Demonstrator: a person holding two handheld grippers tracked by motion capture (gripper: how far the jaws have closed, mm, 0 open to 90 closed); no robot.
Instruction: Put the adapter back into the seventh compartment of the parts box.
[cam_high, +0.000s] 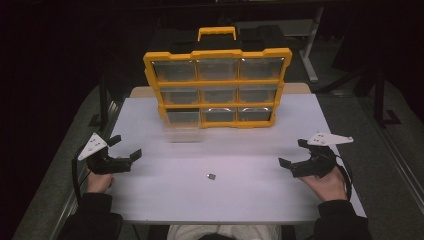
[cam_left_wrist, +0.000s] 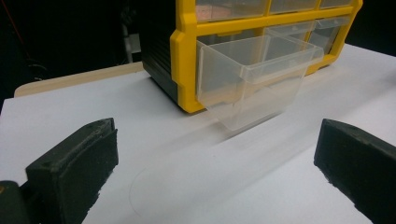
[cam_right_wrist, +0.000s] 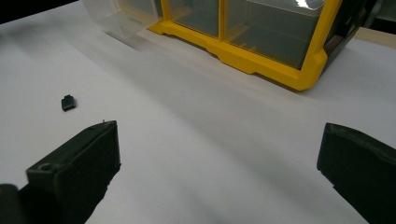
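A yellow-framed organizer (cam_high: 217, 87) with clear drawers stands upright at the back of the white table (cam_high: 220, 200). Its bottom-left drawer (cam_high: 182, 126) is pulled out; in the left gripper view this clear drawer (cam_left_wrist: 254, 77) looks empty. A small dark part (cam_high: 211, 176) lies on the table's middle, also seen as a small black piece (cam_right_wrist: 68, 102) in the right gripper view. My left gripper (cam_high: 126, 147) rests open at the table's left side, nothing between its jaws. My right gripper (cam_high: 293, 153) rests open at the right side, also holding nothing.
The organizer has a yellow carry handle (cam_high: 216, 33) on top. A wooden board edge (cam_left_wrist: 74, 79) shows behind the white sheet. Dark floor and table legs (cam_high: 310, 50) surround the table.
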